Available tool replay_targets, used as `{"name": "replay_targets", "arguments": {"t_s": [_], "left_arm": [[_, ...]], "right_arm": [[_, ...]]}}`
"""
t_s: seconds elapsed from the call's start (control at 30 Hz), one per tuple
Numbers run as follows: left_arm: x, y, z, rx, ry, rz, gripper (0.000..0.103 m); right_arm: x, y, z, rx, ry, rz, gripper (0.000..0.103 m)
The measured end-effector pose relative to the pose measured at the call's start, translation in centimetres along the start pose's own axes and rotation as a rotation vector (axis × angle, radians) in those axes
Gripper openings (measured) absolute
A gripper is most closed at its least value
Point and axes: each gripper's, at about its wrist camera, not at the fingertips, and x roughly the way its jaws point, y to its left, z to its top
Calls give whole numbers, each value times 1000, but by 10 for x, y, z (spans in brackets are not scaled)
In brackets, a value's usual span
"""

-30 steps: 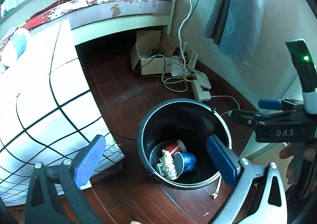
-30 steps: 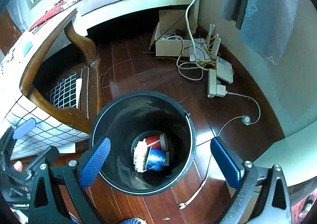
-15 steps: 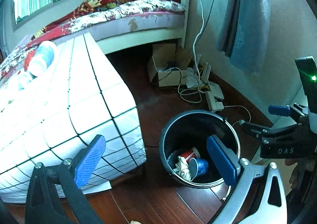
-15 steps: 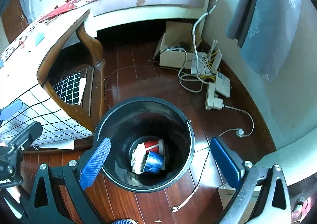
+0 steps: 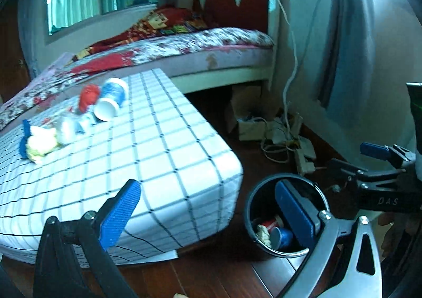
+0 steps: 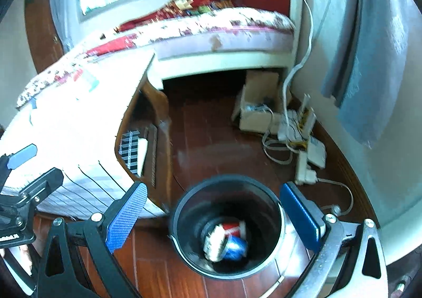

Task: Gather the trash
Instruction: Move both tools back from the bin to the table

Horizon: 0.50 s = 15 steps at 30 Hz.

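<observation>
A black trash bin (image 5: 253,208) (image 6: 182,221) stands on the wood floor beside the table. In it lie a red cup (image 6: 233,229), a blue cup (image 6: 236,246) and crumpled paper (image 6: 215,244). On the checked tablecloth (image 5: 158,152) lie a blue-and-white cup (image 5: 110,100), a red cup (image 5: 88,96), a clear bottle (image 5: 66,129) and crumpled yellow-white paper (image 5: 42,142). My left gripper (image 5: 208,213) is open and empty, above the table's corner and the bin. My right gripper (image 6: 211,216) is open and empty, above the bin.
A bed (image 5: 197,47) with a red headboard stands behind the table. A cardboard box (image 6: 257,110), a power strip (image 6: 303,168) and tangled cables lie on the floor by the wall. A blue-grey curtain (image 6: 369,60) hangs on the right.
Both grippers have risen and tilted up from the bin. The table top with its trash has come into the left wrist view. The bin now looks smaller and lower.
</observation>
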Motion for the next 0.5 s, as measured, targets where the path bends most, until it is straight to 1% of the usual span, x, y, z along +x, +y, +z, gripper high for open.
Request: {"name": "replay_targets", "arguments": {"t_s": [0.17,0.33,0.5], "left_arm": [[-6,29,4,-37,-23,58,102],[-10,62,0,-79,-28,113,102],[-13,101,-7,-127,-25,172,102]], "right_arm": [[4,36,16,-35,-39,38,102],[12,69,25,-67,-46,82,102],[23,112,32,-121,-40,125,102]]}}
